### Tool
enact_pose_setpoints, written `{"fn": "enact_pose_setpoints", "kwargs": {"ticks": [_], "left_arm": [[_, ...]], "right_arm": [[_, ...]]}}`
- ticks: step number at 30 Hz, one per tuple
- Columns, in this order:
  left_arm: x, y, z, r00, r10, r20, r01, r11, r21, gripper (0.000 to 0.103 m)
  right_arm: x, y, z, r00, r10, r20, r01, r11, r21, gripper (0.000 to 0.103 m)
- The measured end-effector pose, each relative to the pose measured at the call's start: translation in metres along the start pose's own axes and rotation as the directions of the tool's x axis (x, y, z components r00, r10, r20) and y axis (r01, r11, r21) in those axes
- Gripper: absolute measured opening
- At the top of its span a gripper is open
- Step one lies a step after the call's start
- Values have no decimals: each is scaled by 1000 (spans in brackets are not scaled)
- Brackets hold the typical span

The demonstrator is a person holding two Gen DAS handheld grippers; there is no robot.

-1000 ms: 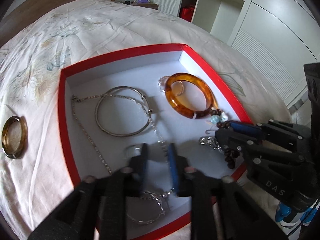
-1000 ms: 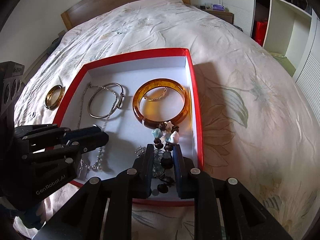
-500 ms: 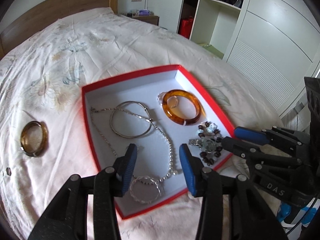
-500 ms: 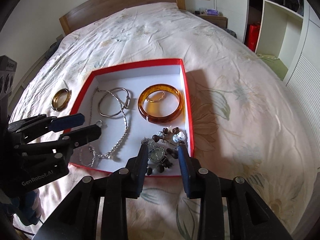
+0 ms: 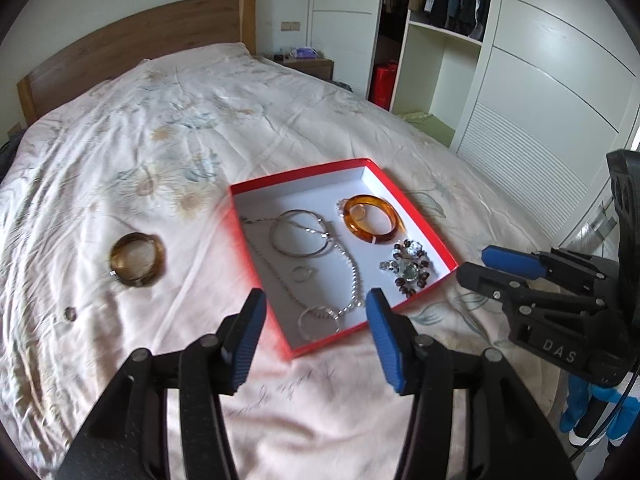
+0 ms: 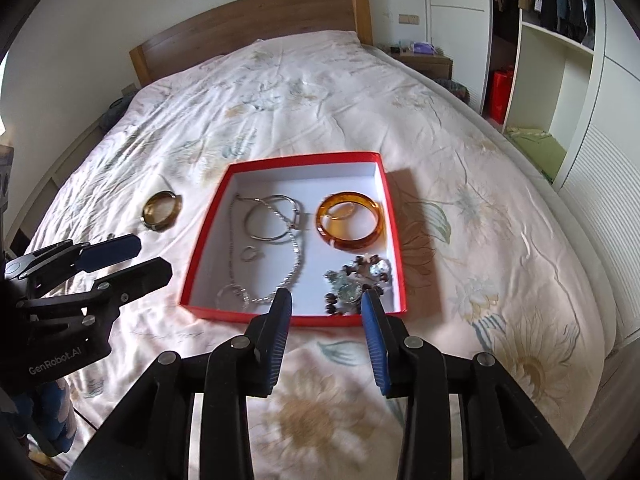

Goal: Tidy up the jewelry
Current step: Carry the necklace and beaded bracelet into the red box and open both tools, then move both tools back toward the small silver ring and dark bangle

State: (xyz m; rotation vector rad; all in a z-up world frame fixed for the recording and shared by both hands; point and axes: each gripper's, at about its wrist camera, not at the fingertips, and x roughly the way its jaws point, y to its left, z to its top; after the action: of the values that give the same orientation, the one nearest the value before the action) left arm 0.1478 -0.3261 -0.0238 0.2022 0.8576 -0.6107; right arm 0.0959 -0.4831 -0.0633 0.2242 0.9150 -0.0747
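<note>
A red box [image 5: 416, 210] [image 6: 200, 248] with a white inside lies on the bed. In it lie an amber bangle [image 5: 373, 220] [image 6: 348, 224], a silver bangle [image 5: 298, 232] [image 6: 272, 218], a silver chain necklace [image 5: 354, 280] [image 6: 294, 264], a small ring [image 5: 302, 274] [image 6: 250, 254] and a dark beaded bracelet [image 5: 408, 268] [image 6: 356, 284]. A gold-brown bangle [image 5: 137, 254] [image 6: 160, 211] lies on the bedspread left of the box. My left gripper [image 5: 316, 300] [image 6: 132, 258] is open and empty, above the box's near edge. My right gripper [image 6: 326, 300] [image 5: 480, 264] is open and empty, near the box's near right corner.
The flowered bedspread [image 6: 480, 240] covers the whole bed, with a wooden headboard [image 6: 248, 28] at the far end. A white wardrobe [image 5: 540, 92] with open shelves stands to the right. A bedside table [image 5: 308, 62] is far back. A small dark object [image 5: 71, 313] lies on the bedspread.
Both grippers have pulled up and back from the box and opened wide. The beaded bracelet held by the right gripper a second ago now lies in the box.
</note>
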Motion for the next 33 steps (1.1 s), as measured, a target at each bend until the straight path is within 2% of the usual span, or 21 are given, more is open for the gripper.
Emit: {"fn": "enact_pose_setpoints", "kwargs": {"ticks": [15,24,33], "left_arm": [[-84,45,-37,991,106,76,-100,992,-78,52],[-109,83,-62,982,165,88,-151,977,-149,52],[-124,114,-79,962,233,142,-202,958,-206,52]], "right_arm": [[-46,70,-14,998,43,38,-39,995,-91,46],[-53,105,-25,998,56,17,-53,989,-141,47],[-47,137,-28,997,76,-16,-77,976,-202,47]]}}
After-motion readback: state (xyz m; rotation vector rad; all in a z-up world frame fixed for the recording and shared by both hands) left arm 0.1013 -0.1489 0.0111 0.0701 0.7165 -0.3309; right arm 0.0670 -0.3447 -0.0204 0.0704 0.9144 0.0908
